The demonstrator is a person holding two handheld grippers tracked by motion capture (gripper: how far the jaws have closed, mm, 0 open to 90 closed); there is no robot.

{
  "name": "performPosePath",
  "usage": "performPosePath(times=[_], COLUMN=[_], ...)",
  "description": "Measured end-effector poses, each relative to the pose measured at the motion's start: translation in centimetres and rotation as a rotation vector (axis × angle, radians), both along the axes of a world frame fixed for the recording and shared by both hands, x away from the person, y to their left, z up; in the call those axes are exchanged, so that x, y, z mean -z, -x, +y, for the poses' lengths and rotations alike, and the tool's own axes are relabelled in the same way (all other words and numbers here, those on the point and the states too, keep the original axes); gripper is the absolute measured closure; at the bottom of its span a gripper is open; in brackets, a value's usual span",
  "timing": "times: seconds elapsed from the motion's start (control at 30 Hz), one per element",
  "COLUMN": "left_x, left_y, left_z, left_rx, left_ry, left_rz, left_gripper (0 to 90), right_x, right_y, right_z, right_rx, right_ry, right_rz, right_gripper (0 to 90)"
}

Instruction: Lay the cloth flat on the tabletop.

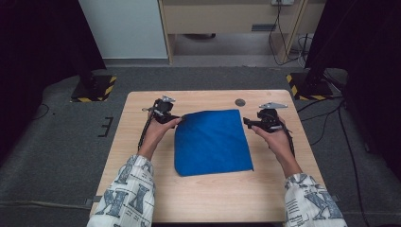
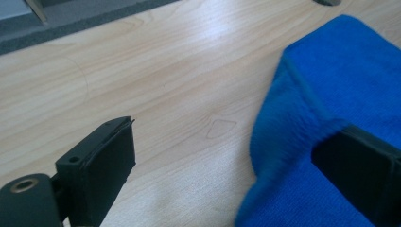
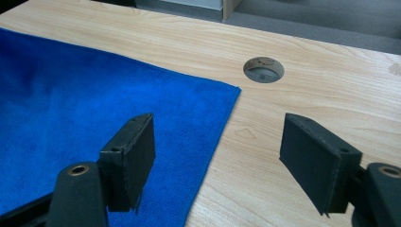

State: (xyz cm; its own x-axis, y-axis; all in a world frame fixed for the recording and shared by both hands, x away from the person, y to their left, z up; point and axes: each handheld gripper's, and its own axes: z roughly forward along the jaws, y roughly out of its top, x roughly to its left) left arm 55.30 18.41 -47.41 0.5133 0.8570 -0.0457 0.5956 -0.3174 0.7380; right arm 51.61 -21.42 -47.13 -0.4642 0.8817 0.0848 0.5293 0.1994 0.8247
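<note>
— Jaws first: how do they stand?

— Both pairs are spread apart with nothing pinched. On the left gripper point(image 2: 222, 156), one jaw hangs over bare wood and the other sits against the raised edge of the blue cloth point(image 1: 213, 141); whether it presses the pile I cannot tell. On the right gripper point(image 3: 217, 161), one jaw is above the cloth's corner and the other above the wood.

— And by size, what lies there?

— A wooden table point(image 1: 279, 194) is the biggest thing. The cloth lies flat across its middle, between the two hands. The left hand point(image 1: 158, 132) is at the cloth's far left corner, the right hand point(image 1: 276, 139) just beside its far right corner. Smallest is the round cable hole point(image 1: 240, 102) in the tabletop, beyond the cloth's far edge.
</note>
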Motion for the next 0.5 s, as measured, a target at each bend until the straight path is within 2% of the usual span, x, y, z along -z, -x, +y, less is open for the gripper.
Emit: performPosePath(times=[0.03,0.07,0.1,0.17,0.23,0.33,0.43,0.5], left_x=[0.7,0.7,1.5,2.0,2.5,2.0,0.6,0.3], left_y=[0.0,0.0,0.0,0.0,0.1,0.3,0.9,1.1], left_z=[0.0,0.0,0.0,0.1,0.3,0.5,1.1,1.1], left_rx=[-0.005,-0.005,-0.008,-0.01,-0.02,-0.028,-0.038,-0.036], left_ry=[0.005,0.005,-0.008,-0.012,0.01,0.03,0.065,0.065], left_rz=[0.003,0.003,0.017,0.027,0.03,0.009,-0.02,-0.026], left_gripper=[6.8,7.2,7.2,7.2,6.9,6.9,7.4,7.3], right_x=[-0.1,-0.1,-0.1,-0.1,-0.1,-0.1,-0.1,-0.1], right_y=[0.0,0.1,0.1,0.1,0.2,0.2,0.5,0.6], right_z=[0.0,0.0,0.0,0.0,0.0,0.1,0.2,0.2], right_rx=[-0.003,-0.004,-0.006,-0.009,-0.011,-0.014,-0.023,-0.025], right_ry=[0.0,-0.001,-0.002,0.0,0.002,0.002,0.0,-0.003], right_rz=[-0.003,-0.004,-0.005,-0.004,-0.002,0.0,-0.003,-0.005], right_gripper=[27.2,27.3,27.3,27.4,27.3,27.4,27.1,26.7])
